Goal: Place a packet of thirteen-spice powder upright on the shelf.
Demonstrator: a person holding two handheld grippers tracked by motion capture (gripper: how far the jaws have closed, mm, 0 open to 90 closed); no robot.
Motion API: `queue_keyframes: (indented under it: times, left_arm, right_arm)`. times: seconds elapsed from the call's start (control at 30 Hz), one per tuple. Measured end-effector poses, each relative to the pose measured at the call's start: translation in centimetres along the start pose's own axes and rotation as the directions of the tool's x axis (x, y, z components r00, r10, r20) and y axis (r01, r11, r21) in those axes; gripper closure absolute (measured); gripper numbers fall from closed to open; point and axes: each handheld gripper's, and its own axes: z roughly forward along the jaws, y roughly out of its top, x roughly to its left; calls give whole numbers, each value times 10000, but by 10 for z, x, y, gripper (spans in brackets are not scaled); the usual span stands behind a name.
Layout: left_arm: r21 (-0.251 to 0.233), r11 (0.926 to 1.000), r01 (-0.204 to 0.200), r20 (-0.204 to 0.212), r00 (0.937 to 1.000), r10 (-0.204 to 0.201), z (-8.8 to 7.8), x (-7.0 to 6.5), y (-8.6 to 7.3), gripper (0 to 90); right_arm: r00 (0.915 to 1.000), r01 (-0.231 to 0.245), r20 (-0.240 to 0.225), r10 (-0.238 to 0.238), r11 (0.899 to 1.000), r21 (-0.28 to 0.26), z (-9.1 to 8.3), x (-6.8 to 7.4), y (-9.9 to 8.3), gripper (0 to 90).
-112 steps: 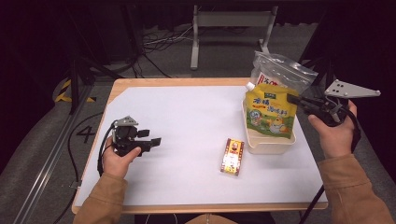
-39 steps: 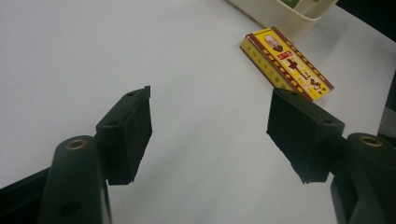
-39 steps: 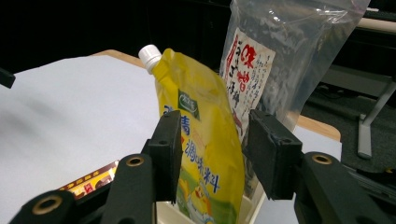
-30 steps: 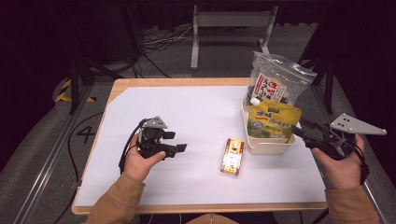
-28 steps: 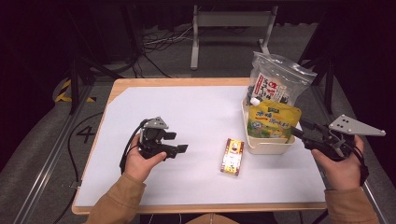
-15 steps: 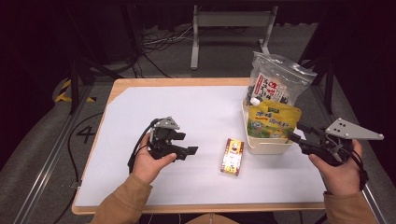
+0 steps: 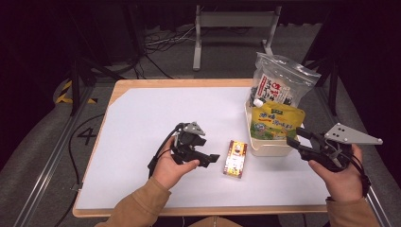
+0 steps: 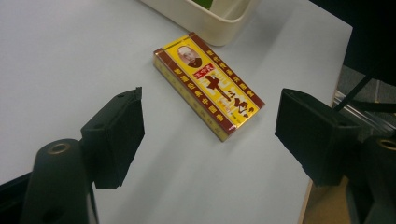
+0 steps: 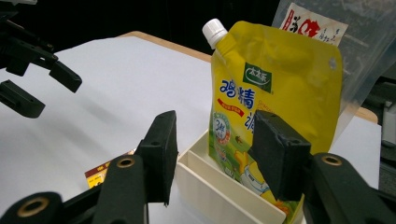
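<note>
Two tools stand spread and empty: my left tool [image 7: 213,158], just widened, faces the flat box [image 7: 235,158] at its 3 o'clock on the worktop [image 7: 142,113]. My right tool [image 7: 292,142] blocks part of the tray [image 7: 270,149]; the yellow pouch [image 7: 275,121] half hides the clear bag [image 7: 279,82].

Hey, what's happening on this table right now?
A person holds a two-jaw tool in each hand. The left tool, its jaws just opening with nothing between them, points at a small yellow and red box lying flat on the white table. The right tool hovers open by a cream bin holding a yellow spouted pouch and a clear snack bag.
</note>
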Motion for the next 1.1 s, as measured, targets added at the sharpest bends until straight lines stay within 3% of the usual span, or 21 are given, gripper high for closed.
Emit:
queue_keyframes:
  times: [0.47, 0.7, 0.8, 1.1]
  left_arm:
    - [423, 9991, -74, 423, 9991, 57, 38, -15, 14, 179]
    - [688, 9973, 275, 324, 9990, -297, 57, -15, 16, 142]
    - [761, 9950, 642, 158, 9977, -656, 62, -14, 16, 119]
    - [1191, 9886, 925, 200, 9952, -956, 77, -15, 15, 109]
  right_arm:
    - [9996, -118, 244, 113, 9997, 209, -6, 6, -4, 430]
    - [9998, -94, 189, 91, 9998, 197, -7, 9, -4, 414]
    - [9998, -40, 176, 37, 9998, 170, -6, 11, -4, 403]
    - [9998, -15, 217, 11, 9997, 224, -2, 12, -4, 382]
